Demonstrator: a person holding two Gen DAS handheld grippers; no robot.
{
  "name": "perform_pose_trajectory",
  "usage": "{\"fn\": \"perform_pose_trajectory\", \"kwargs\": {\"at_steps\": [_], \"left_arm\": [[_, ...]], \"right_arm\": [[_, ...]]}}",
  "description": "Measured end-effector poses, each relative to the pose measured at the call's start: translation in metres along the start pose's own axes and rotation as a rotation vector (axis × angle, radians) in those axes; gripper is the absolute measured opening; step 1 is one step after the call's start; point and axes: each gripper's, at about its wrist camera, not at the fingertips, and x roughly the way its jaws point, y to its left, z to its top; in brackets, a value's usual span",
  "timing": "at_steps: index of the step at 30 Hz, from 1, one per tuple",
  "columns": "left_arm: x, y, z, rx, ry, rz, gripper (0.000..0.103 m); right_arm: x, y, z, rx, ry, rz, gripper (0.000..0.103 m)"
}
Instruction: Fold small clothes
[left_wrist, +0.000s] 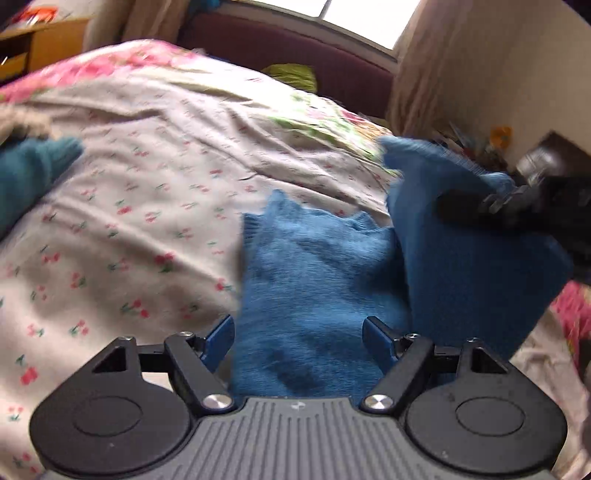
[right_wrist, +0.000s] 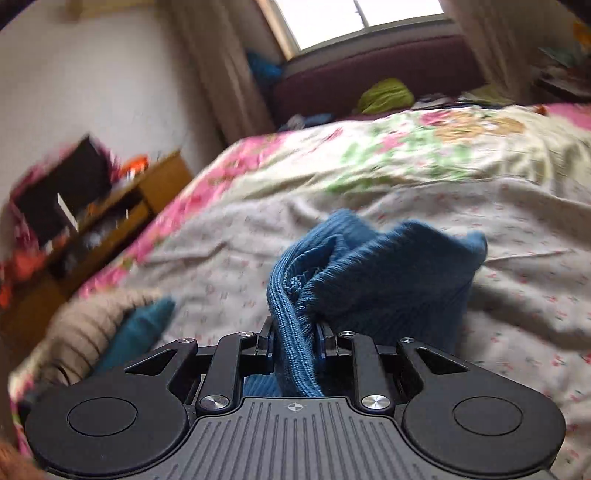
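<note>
A blue knitted garment (left_wrist: 314, 273) lies on the bed's floral sheet (left_wrist: 147, 206). My left gripper (left_wrist: 299, 338) is open, its blue-padded fingers spread just above the garment's near part. My right gripper (right_wrist: 295, 339) is shut on the ribbed edge of the blue knitted garment (right_wrist: 369, 280) and lifts that part off the sheet; it shows in the left wrist view (left_wrist: 480, 210) at the right, holding a raised fold. The frames are blurred by motion.
A teal garment (left_wrist: 29, 177) and a beige knit (right_wrist: 88, 325) lie at the bed's left. A wooden desk (right_wrist: 110, 221) stands beside the bed. A maroon headboard (left_wrist: 295, 51) with a green cloth (left_wrist: 291, 74) stands under the window.
</note>
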Motion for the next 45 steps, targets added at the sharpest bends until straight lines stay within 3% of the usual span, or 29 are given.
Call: {"fn": "perform_pose_trajectory", "kwargs": {"at_steps": [7,11,14,17,24,30,32,37,39,41,44,45], "left_arm": [[-0.009,0.045,-0.001,-0.156,0.031,-0.014,0.087],[-0.011,0.050,0.000,-0.188,0.020,-0.046,0.087],[-0.015,0.052,0.003,-0.193,0.009,-0.065,0.087],[-0.016,0.049,0.004,-0.184,0.005,-0.076,0.087],[-0.028,0.044,0.005,-0.172,-0.055,-0.113,0.087],[-0.036,0.036,0.006,-0.154,-0.087,-0.229,0.087],[-0.032,0.027,0.004,-0.109,-0.077,-0.222,0.087],[-0.012,0.009,-0.001,0.004,-0.036,-0.157,0.087],[-0.006,0.009,0.000,0.008,-0.023,-0.142,0.079],[-0.005,0.012,0.000,-0.009,-0.010,-0.161,0.055],[-0.014,0.019,-0.001,-0.054,-0.026,-0.217,0.037],[-0.019,0.020,-0.001,-0.061,-0.043,-0.226,0.036]], "right_arm": [[0.058,0.040,-0.028,-0.122,0.165,-0.065,0.024],[0.050,0.046,-0.030,-0.163,0.161,-0.079,0.029],[0.043,0.047,-0.023,-0.134,0.165,-0.029,0.030],[0.039,0.046,-0.017,-0.078,0.179,0.035,0.035],[0.027,0.033,-0.007,-0.048,0.147,-0.007,0.035],[0.038,0.028,0.007,-0.071,0.169,-0.062,0.038],[0.050,0.028,0.012,-0.080,0.203,-0.059,0.045],[0.085,0.040,0.010,-0.172,0.279,-0.132,0.044],[0.095,0.042,0.006,-0.195,0.306,-0.159,0.037],[0.096,0.044,0.004,-0.209,0.300,-0.175,0.015],[0.087,0.049,0.007,-0.182,0.277,-0.142,0.010],[0.082,0.054,0.008,-0.192,0.260,-0.138,0.010]]}}
